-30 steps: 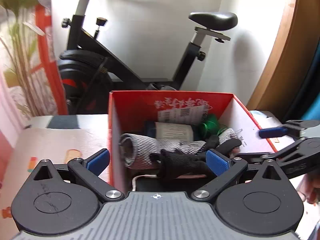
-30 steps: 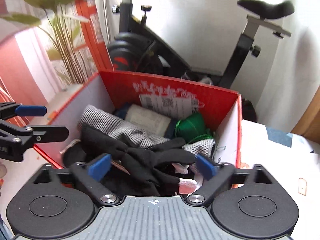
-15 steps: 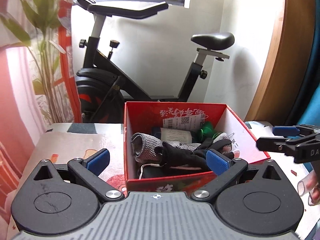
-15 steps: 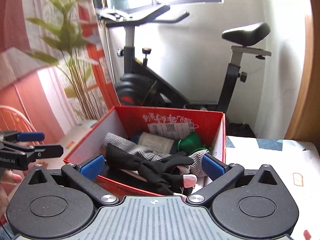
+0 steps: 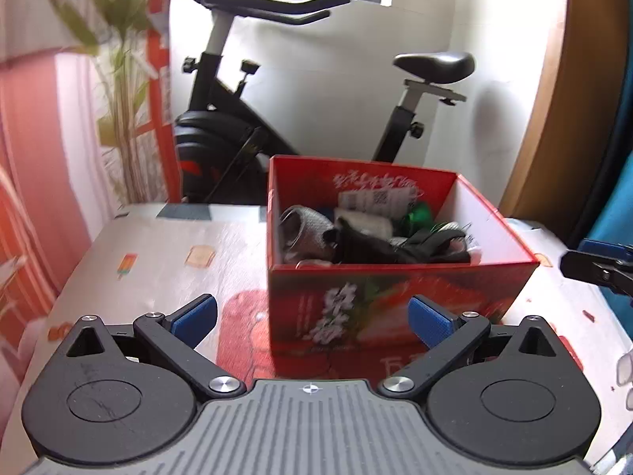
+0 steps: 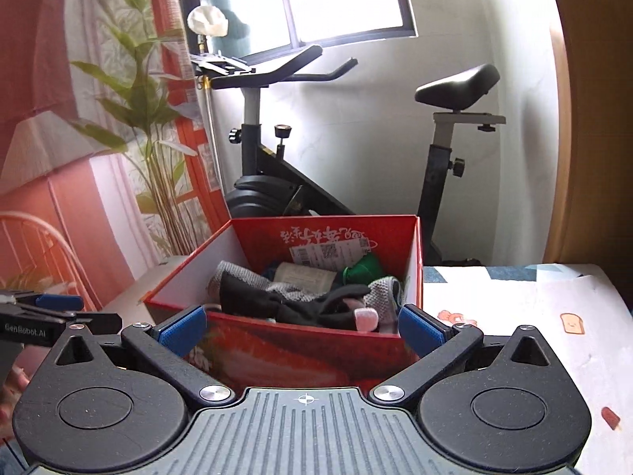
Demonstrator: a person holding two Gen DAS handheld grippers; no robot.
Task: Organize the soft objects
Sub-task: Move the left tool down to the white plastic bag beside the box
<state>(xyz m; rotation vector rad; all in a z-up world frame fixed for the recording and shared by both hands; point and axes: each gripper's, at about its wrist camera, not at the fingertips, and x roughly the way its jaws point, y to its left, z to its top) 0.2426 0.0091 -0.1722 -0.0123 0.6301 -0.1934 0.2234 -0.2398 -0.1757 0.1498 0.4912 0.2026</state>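
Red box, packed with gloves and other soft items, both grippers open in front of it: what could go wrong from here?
1. The black glove and the pink-tipped piece lie heaped near the red box front rim; a nudge might spill them.
2. Both the left gripper and right gripper face the near wall; moving in low could shove the box across the table.

Left gripper (image 5: 312,318) held wide apart and empty before a red box (image 5: 395,308) of soft things.

Ahead and slightly right of its blue fingertips (image 5: 196,316), the box stands on a patterned tablecloth (image 5: 166,261), holding a black glove (image 5: 379,243) draped over grey knit fabric (image 5: 306,227), with something green (image 5: 417,211) toward the back. Far right, the right gripper's tip (image 5: 599,263) pokes in. An exercise bike (image 5: 237,134) stands beyond.
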